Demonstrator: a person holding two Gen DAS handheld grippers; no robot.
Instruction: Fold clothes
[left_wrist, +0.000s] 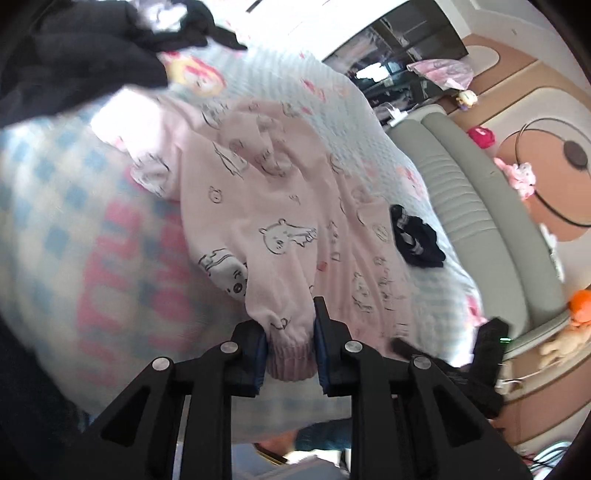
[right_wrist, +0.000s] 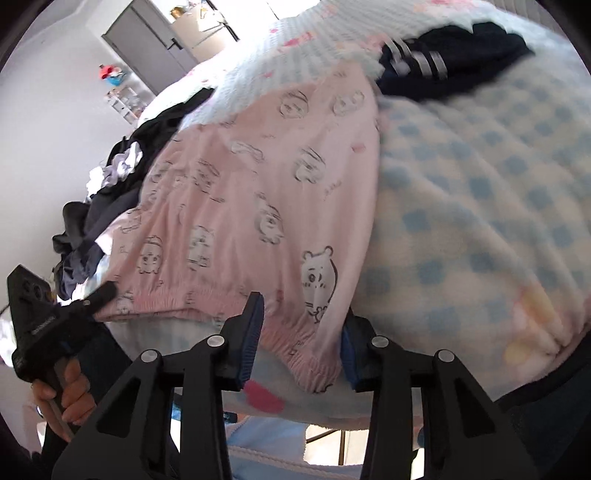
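A pink garment with bear prints (left_wrist: 266, 206) lies spread on a blue-checked blanket (left_wrist: 74, 206) on the bed. My left gripper (left_wrist: 290, 339) is shut on its ribbed cuff (left_wrist: 291, 358) at the near edge. In the right wrist view the same pink garment (right_wrist: 258, 206) shows its elastic hem (right_wrist: 310, 373). My right gripper (right_wrist: 301, 339) straddles that hem with the jaws apart, cloth between them. The left gripper (right_wrist: 40, 321) shows at the left there, held by a hand.
A pile of dark clothes (left_wrist: 74, 55) lies at the far left of the bed and also shows in the right wrist view (right_wrist: 110, 184). A dark striped item (left_wrist: 417, 240) lies beside the pink garment. A grey padded headboard (left_wrist: 480, 206) borders the bed.
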